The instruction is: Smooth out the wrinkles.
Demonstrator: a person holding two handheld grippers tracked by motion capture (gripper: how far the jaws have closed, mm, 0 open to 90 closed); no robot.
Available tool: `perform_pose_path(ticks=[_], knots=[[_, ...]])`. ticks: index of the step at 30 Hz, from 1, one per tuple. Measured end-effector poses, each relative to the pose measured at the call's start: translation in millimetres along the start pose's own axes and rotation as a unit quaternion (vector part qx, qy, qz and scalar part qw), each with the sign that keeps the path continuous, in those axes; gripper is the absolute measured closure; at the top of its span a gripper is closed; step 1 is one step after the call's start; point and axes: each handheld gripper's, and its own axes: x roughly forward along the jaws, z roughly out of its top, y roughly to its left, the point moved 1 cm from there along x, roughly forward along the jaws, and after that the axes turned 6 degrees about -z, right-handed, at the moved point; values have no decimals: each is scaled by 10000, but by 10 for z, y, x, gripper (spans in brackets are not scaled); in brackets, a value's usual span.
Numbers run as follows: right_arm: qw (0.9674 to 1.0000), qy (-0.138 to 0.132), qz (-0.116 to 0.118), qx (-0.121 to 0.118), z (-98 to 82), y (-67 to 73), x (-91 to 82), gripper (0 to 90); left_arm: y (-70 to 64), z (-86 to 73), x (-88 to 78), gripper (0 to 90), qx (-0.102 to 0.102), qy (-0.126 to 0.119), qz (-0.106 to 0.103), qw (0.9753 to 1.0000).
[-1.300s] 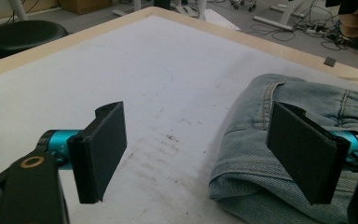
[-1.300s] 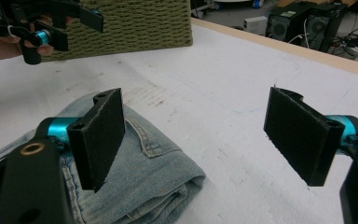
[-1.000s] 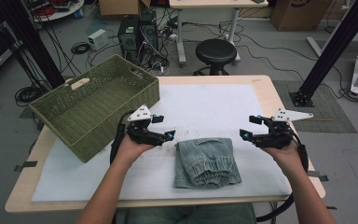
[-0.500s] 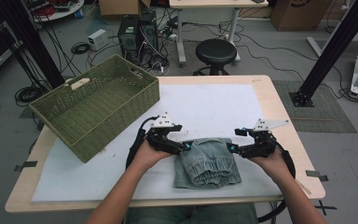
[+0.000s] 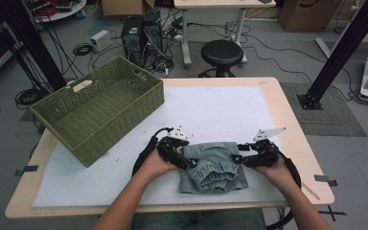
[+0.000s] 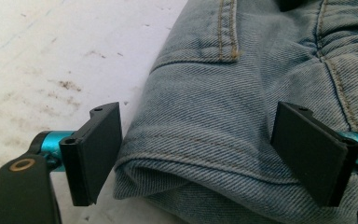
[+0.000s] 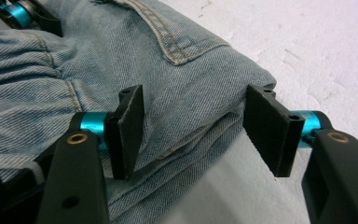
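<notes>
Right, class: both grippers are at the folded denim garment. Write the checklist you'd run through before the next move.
1. Left gripper straddles an edge of the folded light-blue denim garment: ok.
2. Right gripper, jaws just closing, straddles the opposite edge: ok.
3. Pads pressing the fabric: not ok, gaps show.
4. All folded layers between the jaws: cannot tell.
5. Green woven basket empty: ok.

Black left tool (image 5: 192,163) and right tool (image 5: 234,159), teal fittings, 2 flat pads each.
</notes>
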Motion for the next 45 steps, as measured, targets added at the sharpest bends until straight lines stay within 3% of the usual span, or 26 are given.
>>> perform_pose_path(ticks=[2, 6, 9, 15, 19, 21, 23, 27, 30, 35, 39, 45], knots=[[9999, -135, -20, -48, 39, 3, -40, 358, -3, 10, -45, 167, -12, -147, -9, 9999], [9984, -535, -70, 162, 82, -67, -125, 294, 38, 46, -254, 167, -66, -645, 159, 9978], [9974, -614, -119, 372, 86, -142, -114, 277, 102, 24, -303, 167, -207, -695, 305, 9969], [9989, -44, 31, 468, 67, -133, 82, 270, 154, -39, -172, 167, -454, -295, 248, 9982], [9973, 298, 207, 632, 25, -101, 207, 315, 169, -79, -79, 208, -620, -117, 67, 9980], [9970, 320, 224, 667, 9, -87, 228, 344, 171, -91, -45, 249, -708, -121, -59, 9974], [9974, 341, 205, 600, 11, -76, 219, 421, 158, -97, -21, 340, -675, -141, -256, 9973], [9988, 295, 118, 376, 25, -53, 195, 581, 127, -77, -12, 432, -497, -145, -187, 9985], [9993, 268, 24, 250, 54, -28, 177, 649, 119, -63, -7, 469, -413, -184, -146, 9989], [9996, 162, -191, 137, 116, -43, 160, 688, 156, 16, 35, 479, -352, -304, -114, 9989], [9994, 85, -294, 145, 167, -156, 189, 690, 235, 94, 92, 497, -263, -570, -15, 9980], [9985, -3, -523, 184, 270, -345, 217, 692, 433, 256, 178, 499, -293, -714, 88, 9970]])
